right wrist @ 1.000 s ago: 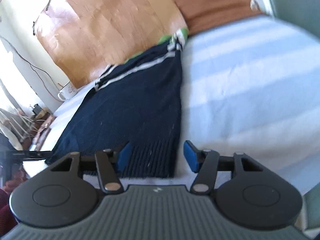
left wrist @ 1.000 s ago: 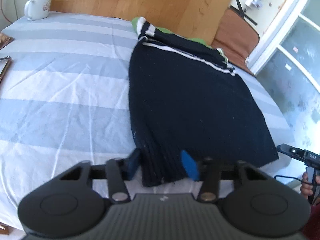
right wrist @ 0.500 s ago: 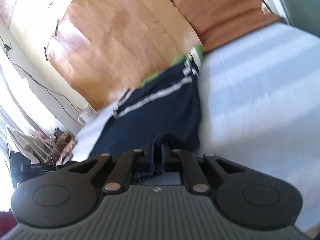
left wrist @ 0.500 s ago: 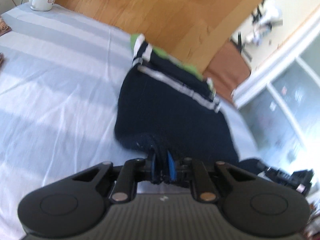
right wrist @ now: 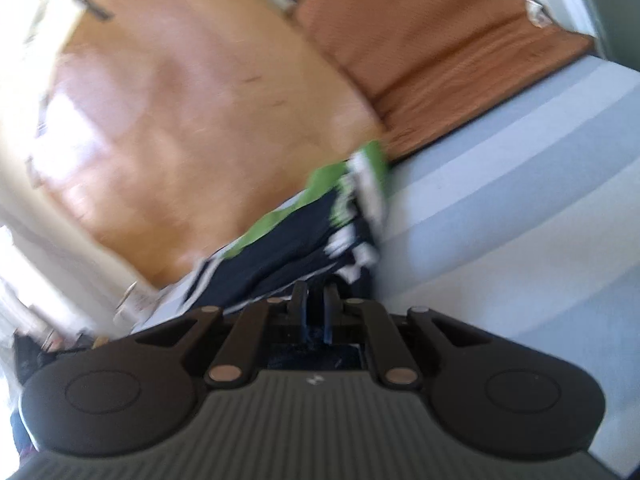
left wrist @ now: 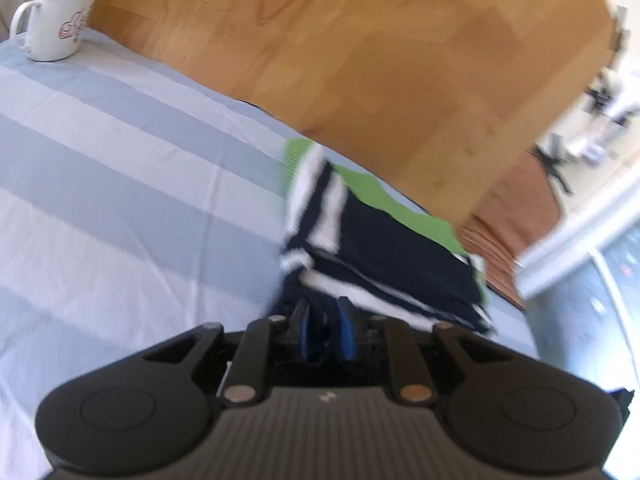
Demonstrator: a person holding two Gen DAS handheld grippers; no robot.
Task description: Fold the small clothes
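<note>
The navy knit sweater [left wrist: 384,256] lies on the striped bedsheet [left wrist: 120,168], its green-and-white striped end at about 12 o'clock from both cameras. The left gripper [left wrist: 325,330] and right gripper [right wrist: 315,312] each have jaws pinched narrow on dark knit at the near hem. The sweater looks soft, floppy and fairly light; corner holds on the ribbed hem should keep it from sagging.
</note>
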